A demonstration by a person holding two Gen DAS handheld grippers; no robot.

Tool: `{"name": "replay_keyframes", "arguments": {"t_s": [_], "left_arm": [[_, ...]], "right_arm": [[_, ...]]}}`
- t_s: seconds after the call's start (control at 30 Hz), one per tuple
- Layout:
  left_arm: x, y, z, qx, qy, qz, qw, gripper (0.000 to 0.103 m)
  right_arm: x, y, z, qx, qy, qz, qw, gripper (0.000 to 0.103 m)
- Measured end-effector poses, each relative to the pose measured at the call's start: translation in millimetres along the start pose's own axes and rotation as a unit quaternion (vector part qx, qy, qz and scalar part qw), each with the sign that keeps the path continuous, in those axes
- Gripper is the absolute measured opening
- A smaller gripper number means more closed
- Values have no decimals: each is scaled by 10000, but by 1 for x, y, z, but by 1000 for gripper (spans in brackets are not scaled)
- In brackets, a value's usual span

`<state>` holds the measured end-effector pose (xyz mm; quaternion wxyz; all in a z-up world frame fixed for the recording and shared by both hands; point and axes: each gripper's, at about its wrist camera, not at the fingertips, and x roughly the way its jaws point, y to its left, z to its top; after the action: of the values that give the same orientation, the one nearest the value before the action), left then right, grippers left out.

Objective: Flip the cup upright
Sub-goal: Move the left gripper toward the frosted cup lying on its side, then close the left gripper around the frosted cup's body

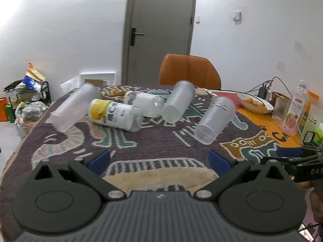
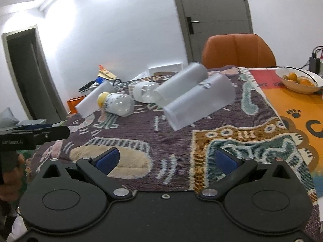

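Note:
Several frosted plastic cups lie on their sides on the patterned cloth: one at right, one in the middle, one at left. Between them lie a yellow-labelled clear cup and a white one. In the right wrist view the nearest cup lies ahead, with another behind it. My left gripper is open and empty, short of the cups. My right gripper is open and empty over the cloth; it also shows in the left wrist view.
An orange chair stands behind the table. At the right are a bowl of oranges, a pink drink bottle and cables. Clutter and a rack stand on the floor at left. The other hand-held gripper body is at the left edge.

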<state>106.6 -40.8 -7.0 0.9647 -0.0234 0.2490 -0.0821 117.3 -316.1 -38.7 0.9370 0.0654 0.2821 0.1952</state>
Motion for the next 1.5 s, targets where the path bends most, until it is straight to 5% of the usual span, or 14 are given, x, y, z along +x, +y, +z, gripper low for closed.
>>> {"name": "replay_keyframes", "arguments": {"t_s": [0.83,1.5], "left_arm": [[126,-76,61,792,750,-795,9908,101],[226,-129,87,1359,1555,-1090,9724,93]], "right_arm": [[20,-87,19,934,-67,-583,9939,102],[61,-152,39,1386,119,-238,9900,103]]}}
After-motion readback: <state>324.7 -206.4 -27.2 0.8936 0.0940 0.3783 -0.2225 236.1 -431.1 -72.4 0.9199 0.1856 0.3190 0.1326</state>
